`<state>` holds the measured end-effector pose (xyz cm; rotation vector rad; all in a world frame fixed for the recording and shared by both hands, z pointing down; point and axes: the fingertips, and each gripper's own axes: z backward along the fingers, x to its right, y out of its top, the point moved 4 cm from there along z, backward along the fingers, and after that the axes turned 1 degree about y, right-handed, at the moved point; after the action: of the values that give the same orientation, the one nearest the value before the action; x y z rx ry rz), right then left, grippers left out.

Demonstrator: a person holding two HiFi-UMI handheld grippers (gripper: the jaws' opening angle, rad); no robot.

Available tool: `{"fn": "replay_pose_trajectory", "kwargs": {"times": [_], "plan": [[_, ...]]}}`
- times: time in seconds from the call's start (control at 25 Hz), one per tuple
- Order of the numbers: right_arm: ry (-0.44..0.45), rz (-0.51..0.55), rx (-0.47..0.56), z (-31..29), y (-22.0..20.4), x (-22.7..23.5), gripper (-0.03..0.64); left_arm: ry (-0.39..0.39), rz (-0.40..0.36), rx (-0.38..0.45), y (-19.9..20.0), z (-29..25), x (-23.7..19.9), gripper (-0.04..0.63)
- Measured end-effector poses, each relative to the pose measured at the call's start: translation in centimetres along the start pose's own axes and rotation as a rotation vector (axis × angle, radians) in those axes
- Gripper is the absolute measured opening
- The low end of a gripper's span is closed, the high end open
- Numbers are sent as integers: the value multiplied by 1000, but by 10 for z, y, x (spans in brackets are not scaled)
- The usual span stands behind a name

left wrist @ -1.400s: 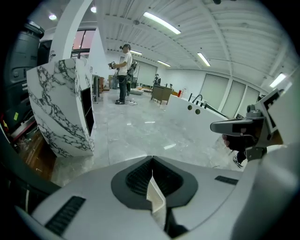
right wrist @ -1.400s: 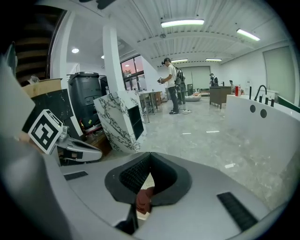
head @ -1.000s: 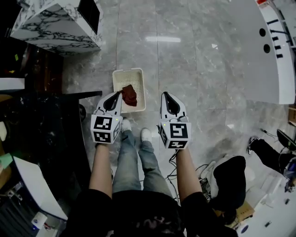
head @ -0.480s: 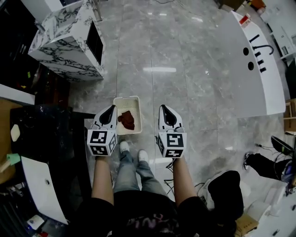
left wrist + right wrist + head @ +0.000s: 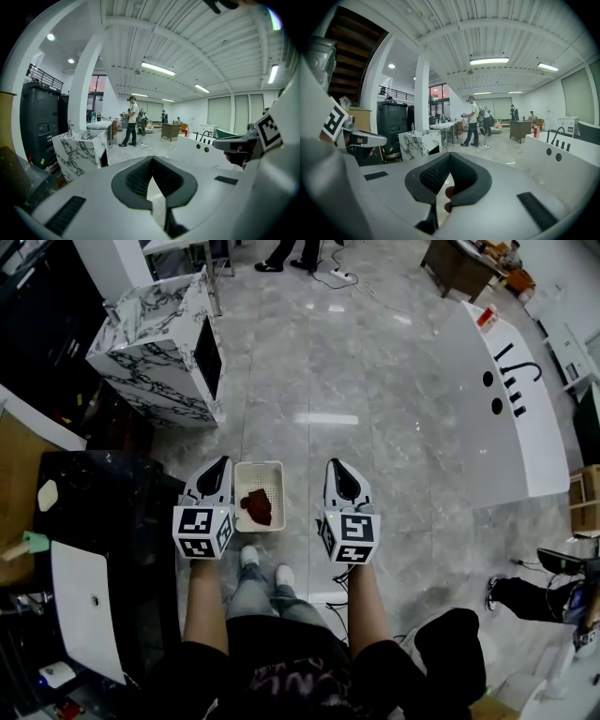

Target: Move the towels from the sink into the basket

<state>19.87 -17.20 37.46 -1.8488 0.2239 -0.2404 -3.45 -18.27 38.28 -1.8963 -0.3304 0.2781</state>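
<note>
- left gripper: just left of the basket, jaws together w/ nothing btwn them. Its own view shows only the room past the tips.
- right gripper: just right of the basket, jaws also together, nothing clamped. Red bits show low in the slot in its own view (prob the towel down in the basket, not a hold).
- sink: white basin in the dark counter, left of the basket and nearer the person. What shows of it has no towel in it, though its near end is hard to make out.
- basket: pale, on the floor btwn the two grippers, just beyond the person's shoes. Its long side runs straight away from the person.
- towel: dark red, crumpled, inside the basket and toward the basket's near half.
- towel axis: bunched, so no clear "front". Long axis lies roughly along the basket's length, skewed a bit, w/ the far end toward the basket's left wall and the near end toward its middle.
- progress, as a judgement: at least one towel is delivered and both tools are empty, so this is either a gap btwn carries or the end. Whether more are left I can't tell (none seen outside the basket).
- marble cabinet: well beyond the basket, to its left. Not part of the job.
</note>
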Motion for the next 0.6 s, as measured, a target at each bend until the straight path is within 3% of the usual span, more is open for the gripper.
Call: {"fn": "replay_pose_trajectory", "kwargs": {"times": [0.28, 0.6], "plan": [[17, -36, 55, 26, 31, 0, 14, 19, 23, 81, 32, 37, 2, 15], [8, 43, 91, 50, 49, -6, 15, 48, -45, 137, 59, 74, 0, 15]]}}
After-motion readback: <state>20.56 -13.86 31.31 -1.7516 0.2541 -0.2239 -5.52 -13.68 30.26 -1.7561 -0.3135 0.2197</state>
